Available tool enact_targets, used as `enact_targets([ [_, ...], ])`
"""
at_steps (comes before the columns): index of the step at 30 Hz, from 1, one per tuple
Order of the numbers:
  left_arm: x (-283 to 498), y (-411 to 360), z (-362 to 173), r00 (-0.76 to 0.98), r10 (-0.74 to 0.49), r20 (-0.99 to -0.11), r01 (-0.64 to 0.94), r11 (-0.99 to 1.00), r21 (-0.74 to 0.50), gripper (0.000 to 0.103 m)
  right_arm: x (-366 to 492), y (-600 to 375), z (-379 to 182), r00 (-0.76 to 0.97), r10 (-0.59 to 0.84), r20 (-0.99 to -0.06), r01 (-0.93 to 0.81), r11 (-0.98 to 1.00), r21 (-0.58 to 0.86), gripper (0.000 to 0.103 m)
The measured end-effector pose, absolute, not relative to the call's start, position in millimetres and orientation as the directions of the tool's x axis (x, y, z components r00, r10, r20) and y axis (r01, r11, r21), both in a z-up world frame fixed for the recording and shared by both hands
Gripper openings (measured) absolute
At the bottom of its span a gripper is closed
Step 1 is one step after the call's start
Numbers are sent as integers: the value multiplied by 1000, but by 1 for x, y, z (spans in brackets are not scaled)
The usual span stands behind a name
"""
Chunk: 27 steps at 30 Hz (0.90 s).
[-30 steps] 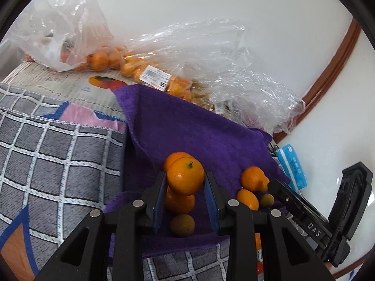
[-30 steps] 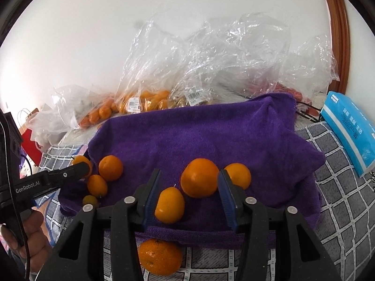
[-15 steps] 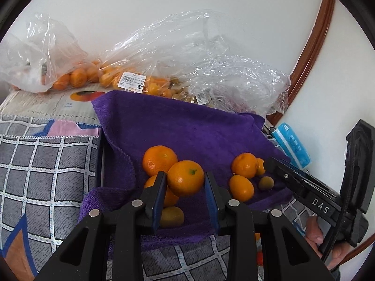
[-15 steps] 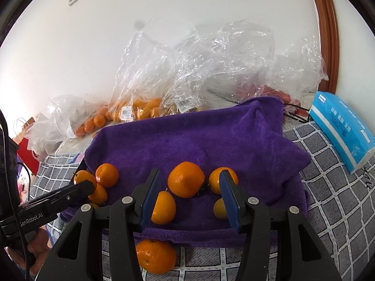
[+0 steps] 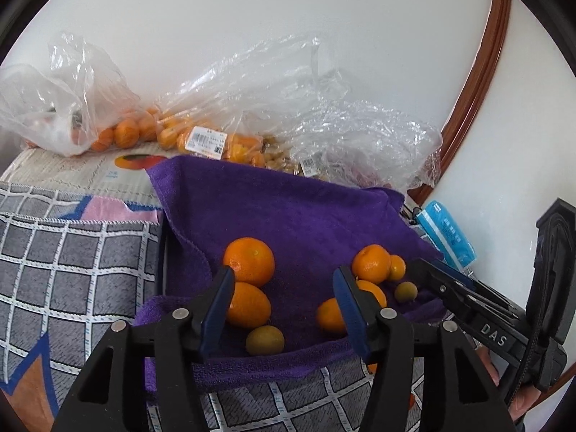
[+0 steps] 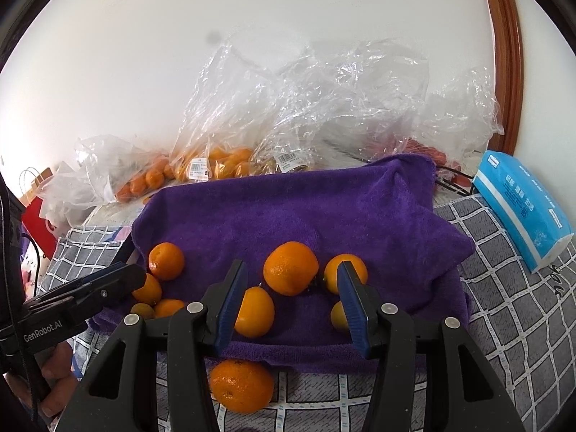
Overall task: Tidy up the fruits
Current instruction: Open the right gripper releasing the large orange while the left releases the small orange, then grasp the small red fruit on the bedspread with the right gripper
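I've let go: left gripper (image 5: 282, 288) now spread wide, empty.
Right gripper (image 6: 291, 288) wide too; released orange (image 5: 329, 315) lies at four o'clock on purple towel (image 5: 288, 212).

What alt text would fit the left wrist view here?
The open left gripper hovers empty over a purple towel holding loose oranges and two small greenish fruits. The right gripper reaches in from the right. Behind, plastic bags of fruit lie against a white wall.
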<state>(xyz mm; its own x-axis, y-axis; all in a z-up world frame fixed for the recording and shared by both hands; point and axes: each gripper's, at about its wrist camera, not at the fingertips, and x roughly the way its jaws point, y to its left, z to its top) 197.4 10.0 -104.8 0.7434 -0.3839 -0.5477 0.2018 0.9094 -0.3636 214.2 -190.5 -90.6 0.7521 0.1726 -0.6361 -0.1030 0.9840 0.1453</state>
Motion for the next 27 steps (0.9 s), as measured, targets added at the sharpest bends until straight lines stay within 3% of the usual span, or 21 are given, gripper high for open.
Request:
enact_targets([
  [14,197,31,-99,773,-372,-514,139,890,-434,58,138,-182,-106,658,225,-719,-156,974,162,51],
  [24,199,28,-104,764,-359,-536,126,898,-423,58,125,-150,-130,598,193,-778,-247,968,50,36],
  [25,199,28,-104,765,-360,-534,128,897,-422,58,126,-148,-133,591,178,-787,-249,968,31,28],
  [27,199,28,-105,767,-358,-532,130,899,-418,58,124,-146,-136,591,166,-790,-252,968,14,26],
])
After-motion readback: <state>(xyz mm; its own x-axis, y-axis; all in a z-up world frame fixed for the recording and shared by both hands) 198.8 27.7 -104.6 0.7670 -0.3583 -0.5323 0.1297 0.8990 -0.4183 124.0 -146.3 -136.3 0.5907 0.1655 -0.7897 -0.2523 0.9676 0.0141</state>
